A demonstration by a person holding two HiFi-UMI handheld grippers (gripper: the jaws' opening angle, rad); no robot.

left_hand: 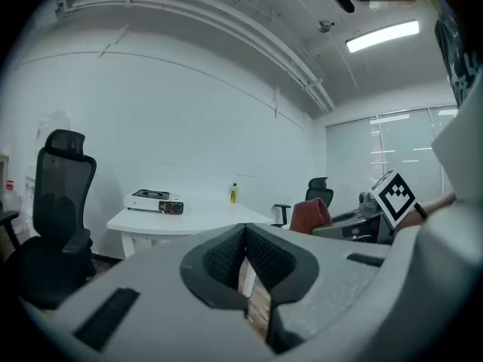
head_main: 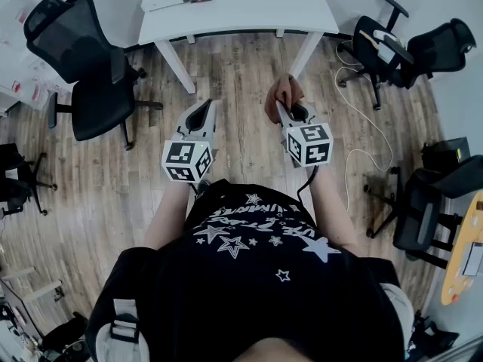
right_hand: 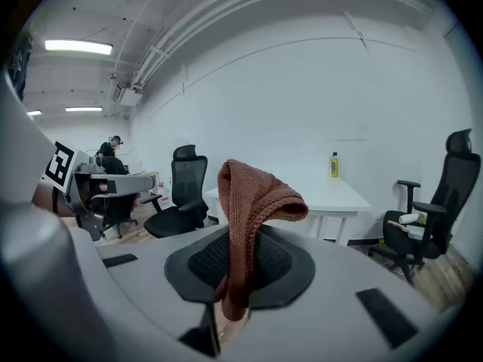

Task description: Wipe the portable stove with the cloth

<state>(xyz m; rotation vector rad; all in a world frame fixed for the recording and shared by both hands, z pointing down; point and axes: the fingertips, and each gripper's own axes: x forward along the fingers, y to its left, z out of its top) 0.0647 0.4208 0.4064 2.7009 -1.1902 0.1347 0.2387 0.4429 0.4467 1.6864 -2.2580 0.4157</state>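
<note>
Right claw (right_hand: 240,251) is clamping a rust-brown knitted cloth (right_hand: 253,202). The cloth is pinched low between the pads, rising above the tips and folding over toward that claw's right. Left claw (left_hand: 244,240) is resting with its jaws together and nothing between them. Both claws are hovering over the wooden floor (head_main: 234,74), well short of the white surface (head_main: 249,6). The portable stove (left_hand: 155,200) is sitting ahead of the left claw and off to its left, at the far left corner of the surface. It is not showing in the right gripper view. A yellow bottle (right_hand: 333,164) is standing ahead of the right claw and to its right, near the wall, well apart from the stove. Judgement: the step in hand is the approach, and wiping is not yet begun. The right claw is needing to travel forward and leftward, passing the black chair (head_main: 87,59) that is standing to the left of the left claw. Only a narrow strip of cloth is being held, so drag on the stove top is likely to tug it free, which is calling for a firm clamp. Tilting the claw down should bring the loose fold, not the tips, onto the metal. The stove is probably light and may slide, so the free left claw could be bracing its near side.
</note>
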